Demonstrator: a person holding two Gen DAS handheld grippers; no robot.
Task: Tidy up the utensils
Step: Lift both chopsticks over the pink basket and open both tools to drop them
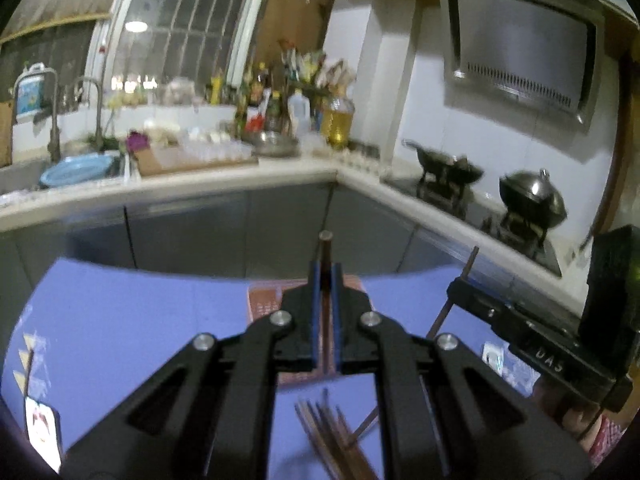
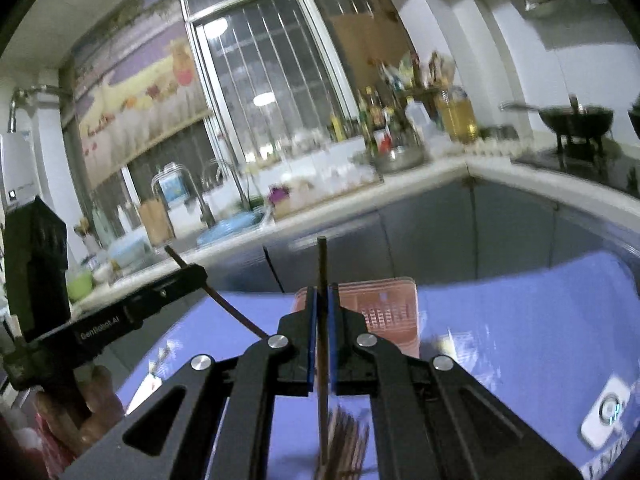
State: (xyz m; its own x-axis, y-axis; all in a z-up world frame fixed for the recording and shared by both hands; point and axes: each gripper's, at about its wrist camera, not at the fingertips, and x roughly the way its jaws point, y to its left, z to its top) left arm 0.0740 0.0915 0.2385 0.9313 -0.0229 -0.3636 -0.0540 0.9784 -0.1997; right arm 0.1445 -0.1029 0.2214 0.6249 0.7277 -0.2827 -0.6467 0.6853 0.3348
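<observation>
We see each hand-held gripper, left [image 1: 325, 276] and right [image 2: 322, 300], pinching one chopstick [image 1: 326, 264] upright, lifted from the pile [image 1: 336, 436] at lower centre, presumably for the pink basket [image 2: 390, 304] on the surface [image 2: 520, 340].

The loose bundle of brown wooden chopsticks [image 1: 336, 436] is motion-blurred and runs off the bottom edge. The left tool [image 1: 326, 280] hides most of the pink slotted plastic basket [image 1: 266, 300]. Bottles on the far worktop [image 2: 400, 120] smear together.
</observation>
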